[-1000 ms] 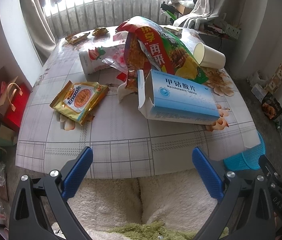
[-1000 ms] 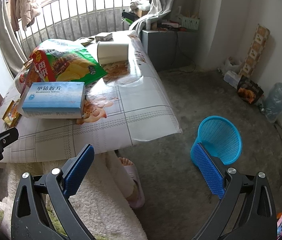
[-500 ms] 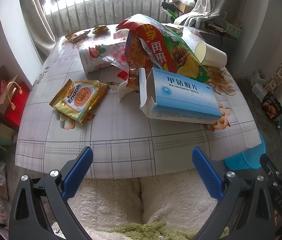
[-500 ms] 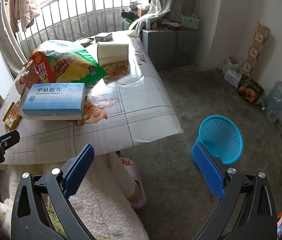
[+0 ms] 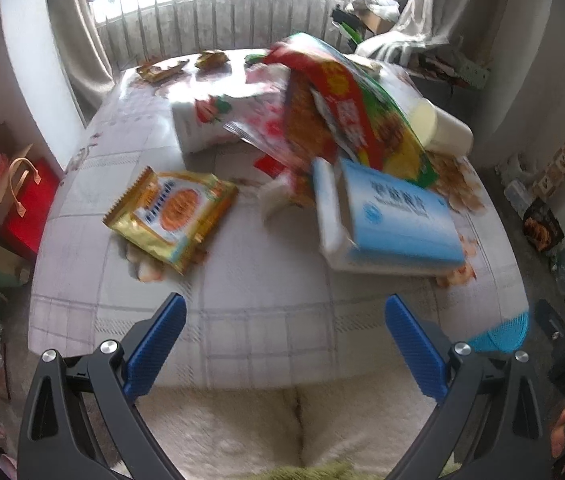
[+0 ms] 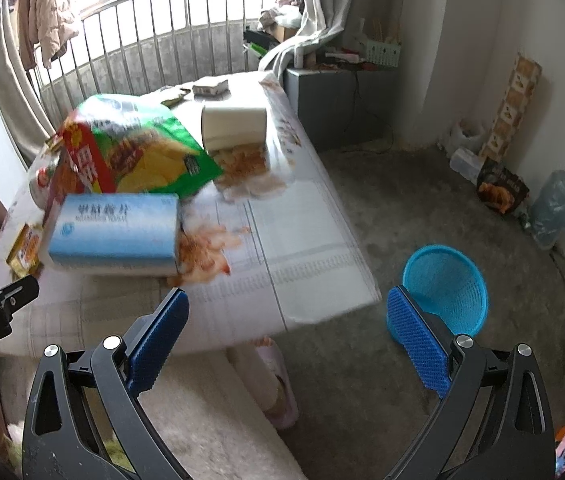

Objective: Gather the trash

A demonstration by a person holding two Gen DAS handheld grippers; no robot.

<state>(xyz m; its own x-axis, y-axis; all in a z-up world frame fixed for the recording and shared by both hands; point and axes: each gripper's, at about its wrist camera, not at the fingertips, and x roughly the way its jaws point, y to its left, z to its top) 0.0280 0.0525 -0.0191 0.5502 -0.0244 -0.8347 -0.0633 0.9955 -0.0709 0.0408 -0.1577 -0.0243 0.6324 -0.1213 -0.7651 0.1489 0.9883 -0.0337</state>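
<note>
Trash lies on the checked tablecloth (image 5: pixel 266 292): a gold snack packet (image 5: pixel 172 214), a blue medicine box (image 5: pixel 394 216) also in the right wrist view (image 6: pixel 116 230), a red-green chip bag (image 5: pixel 346 108), a white paper cup (image 5: pixel 440 126) on its side, and a floral packet (image 5: pixel 210 120). My left gripper (image 5: pixel 284 320) is open and empty over the table's near edge. My right gripper (image 6: pixel 286 314) is open and empty beside the table. A blue mesh bin (image 6: pixel 444 286) stands on the floor at right.
Small wrappers (image 5: pixel 162 68) and a small box (image 6: pixel 210 87) lie at the table's far end by the window railing. Bags (image 5: pixel 6 192) stand on the floor at left. A water jug (image 6: pixel 554 206) and clutter line the right wall. A fluffy white cover (image 5: pixel 294 428) is below.
Both grippers have moved forward toward the table, so the trash looks nearer. Both stay open and empty. Nothing on the table has moved.
</note>
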